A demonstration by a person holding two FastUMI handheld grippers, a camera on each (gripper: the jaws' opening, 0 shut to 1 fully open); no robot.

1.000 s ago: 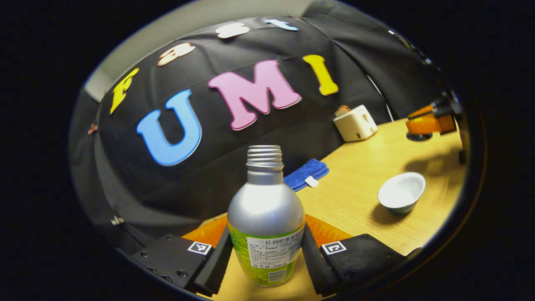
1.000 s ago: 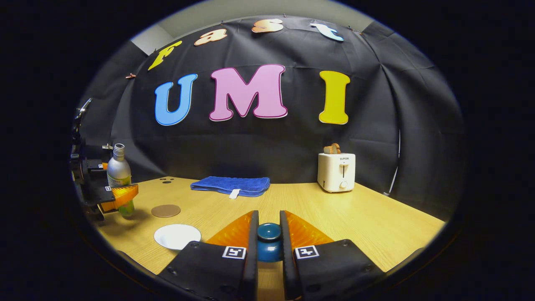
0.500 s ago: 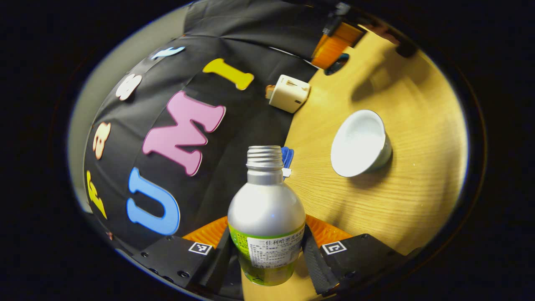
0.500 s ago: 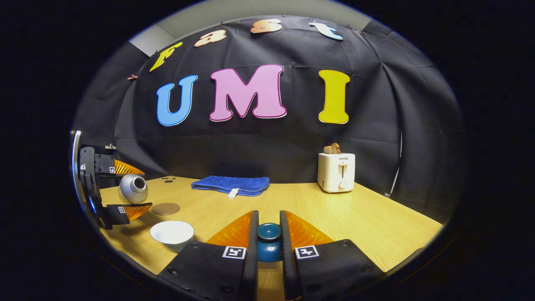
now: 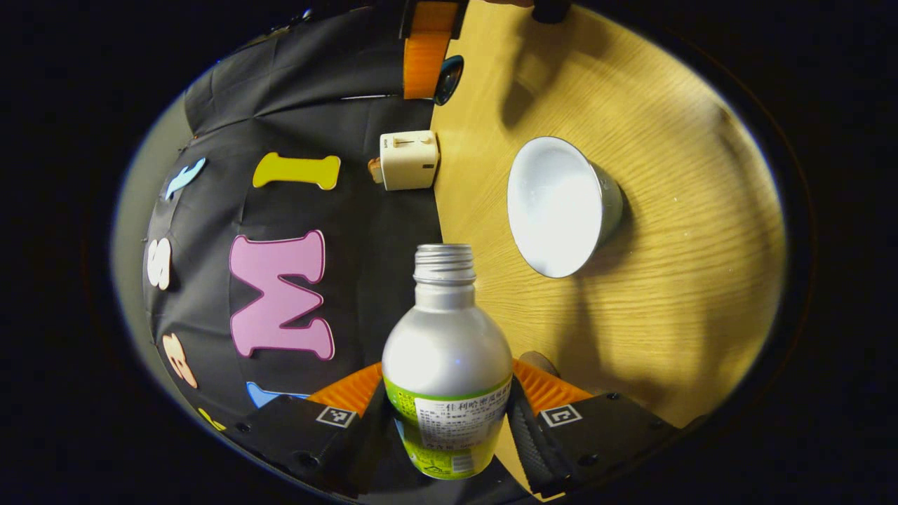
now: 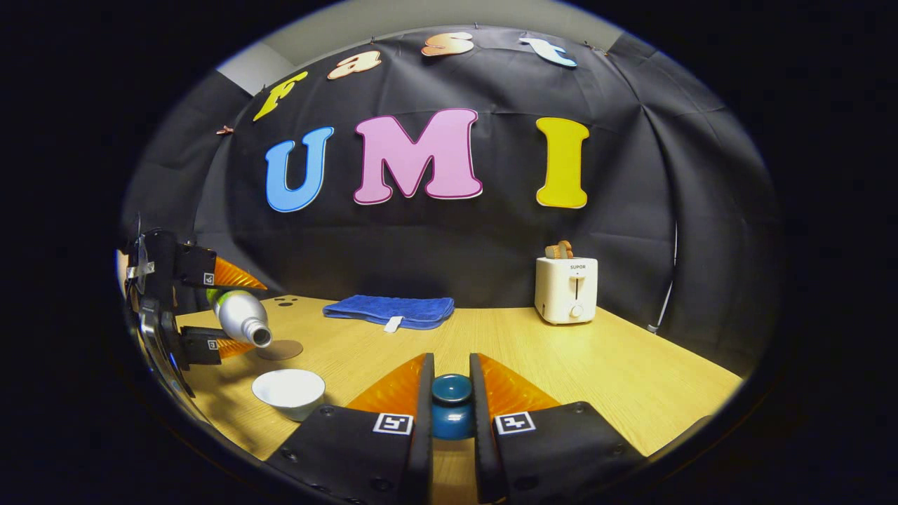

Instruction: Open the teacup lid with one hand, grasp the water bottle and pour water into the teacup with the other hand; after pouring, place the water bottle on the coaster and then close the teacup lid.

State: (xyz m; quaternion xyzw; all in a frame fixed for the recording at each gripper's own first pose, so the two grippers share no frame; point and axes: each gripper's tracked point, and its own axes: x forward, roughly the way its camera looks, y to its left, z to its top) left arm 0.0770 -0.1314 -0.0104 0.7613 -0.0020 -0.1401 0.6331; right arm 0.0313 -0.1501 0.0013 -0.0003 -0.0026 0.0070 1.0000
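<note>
My left gripper [image 5: 449,414] is shut on the silver water bottle [image 5: 447,358], which has a green label and no cap. The bottle is tipped far over, its open mouth [image 6: 261,337] pointing down toward the white teacup [image 5: 558,205]. The teacup [image 6: 289,390] stands uncovered on the wooden table, below and just right of the mouth. No water stream is visible. My right gripper [image 6: 450,393] is shut on the blue knob of the teacup lid [image 6: 450,407], held low over the table. The round brown coaster [image 6: 282,349] lies behind the cup, partly hidden by the bottle.
A folded blue towel [image 6: 387,311] lies at the back of the table [image 6: 596,365]. A white toaster [image 6: 565,289] holding a slice of bread stands at the back right. The left gripper [image 6: 182,308] and its holder hang at the table's left edge.
The left gripper has rolled the bottle from upright to steeply tipped, bringing its mouth over toward the teacup. The right gripper has stayed still, holding the lid.
</note>
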